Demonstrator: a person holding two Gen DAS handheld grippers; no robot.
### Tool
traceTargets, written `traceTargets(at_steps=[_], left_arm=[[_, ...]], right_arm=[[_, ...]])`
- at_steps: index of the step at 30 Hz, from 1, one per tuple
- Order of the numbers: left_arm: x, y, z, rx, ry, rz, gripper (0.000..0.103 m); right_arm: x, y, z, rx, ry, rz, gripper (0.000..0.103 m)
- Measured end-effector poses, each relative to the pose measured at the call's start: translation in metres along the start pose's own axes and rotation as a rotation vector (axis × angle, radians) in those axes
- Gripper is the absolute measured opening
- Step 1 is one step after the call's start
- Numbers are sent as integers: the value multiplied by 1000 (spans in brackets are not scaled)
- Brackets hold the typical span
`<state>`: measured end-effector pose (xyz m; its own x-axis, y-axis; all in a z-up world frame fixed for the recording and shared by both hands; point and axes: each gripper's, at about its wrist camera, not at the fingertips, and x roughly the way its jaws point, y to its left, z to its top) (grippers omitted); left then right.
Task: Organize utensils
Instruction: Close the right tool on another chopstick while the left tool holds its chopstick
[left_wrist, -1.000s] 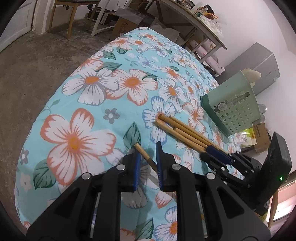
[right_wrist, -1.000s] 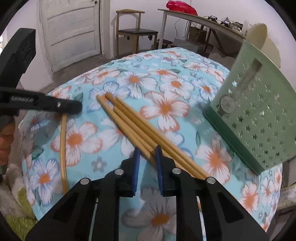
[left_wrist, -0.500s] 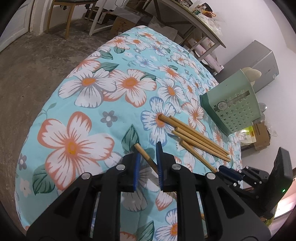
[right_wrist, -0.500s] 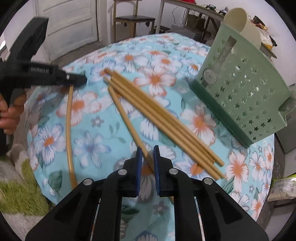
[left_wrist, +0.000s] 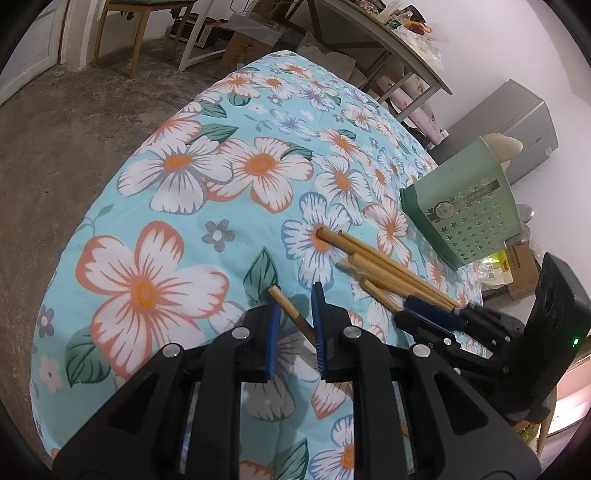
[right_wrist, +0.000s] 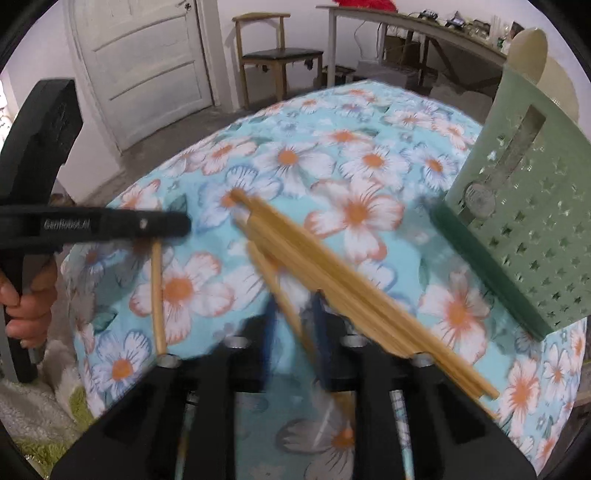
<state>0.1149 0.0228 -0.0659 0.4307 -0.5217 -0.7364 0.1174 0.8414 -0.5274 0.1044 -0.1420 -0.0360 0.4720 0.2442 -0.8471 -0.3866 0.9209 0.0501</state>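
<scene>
My left gripper, jaws spread around one chopstick, my right gripper, jaws pinching another chopstick, loose bundle beside green utensil holder, floral surface

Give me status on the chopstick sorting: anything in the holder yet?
Nothing visibly in the green holder yet; its inside is hidden. In hand: left gripper has a lone chopstick between its fingers, right gripper is around one pulled from the pile. Left: the chopstick bundle on the floral cloth.
</scene>
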Motion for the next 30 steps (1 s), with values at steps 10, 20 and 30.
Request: traceTargets(at_steps=[10,20,30], left_arm=[[1,1,0,-1,4,3,15],[2,0,-1,-4,5,9,15],[1,-1,-1,4,-4,23,15]], right_arm=[[-8,7,-10,-66,34,-1,12],[7,17,13,-72,-22,21,9],[-55,-2,15,-6,-202,-18,7]])
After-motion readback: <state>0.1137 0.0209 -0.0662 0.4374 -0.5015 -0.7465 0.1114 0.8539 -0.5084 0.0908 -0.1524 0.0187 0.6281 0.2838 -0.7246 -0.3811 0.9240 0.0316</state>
